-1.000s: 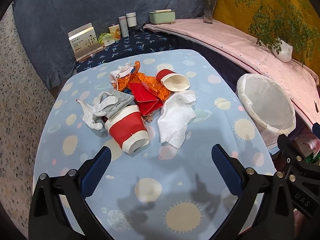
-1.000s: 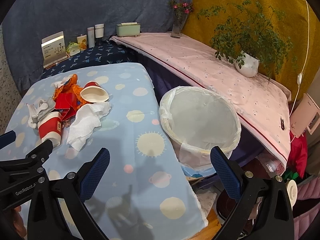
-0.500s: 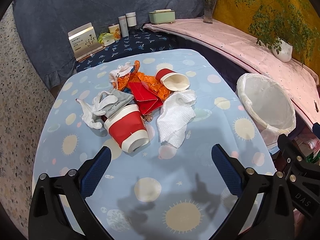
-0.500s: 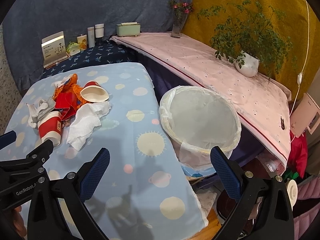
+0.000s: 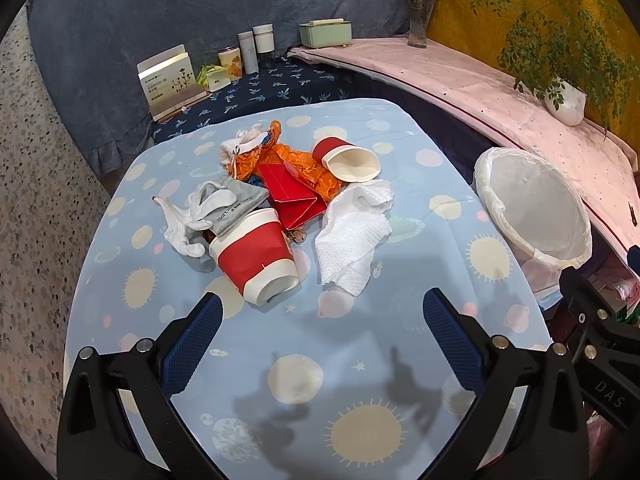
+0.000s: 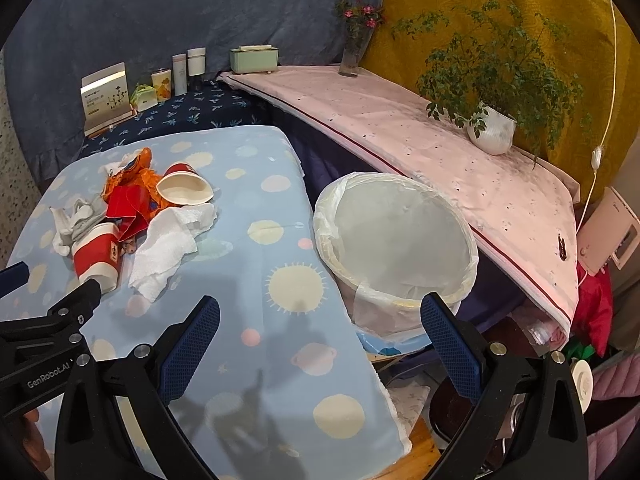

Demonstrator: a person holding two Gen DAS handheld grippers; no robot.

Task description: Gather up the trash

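Note:
A pile of trash lies on the blue patterned table [image 5: 300, 364]: a red and white paper cup on its side [image 5: 254, 254], a second red cup [image 5: 348, 160], a white paper towel [image 5: 352, 236], a red folded packet [image 5: 294, 196], orange wrapper [image 5: 280, 156], a grey pouch [image 5: 236, 204] and white gloves [image 5: 188, 220]. A bin with a white liner [image 6: 394, 236] stands off the table's right edge. My left gripper [image 5: 322, 310] is open and empty, just short of the near cup. My right gripper [image 6: 320, 314] is open and empty over the table edge beside the bin.
A pink-covered shelf [image 6: 400, 128] runs behind the bin with a potted plant [image 6: 494, 128] and a flower vase [image 6: 352, 52]. A dark blue side table [image 5: 260, 88] at the back holds a card box, cans and a green box [image 5: 326, 32].

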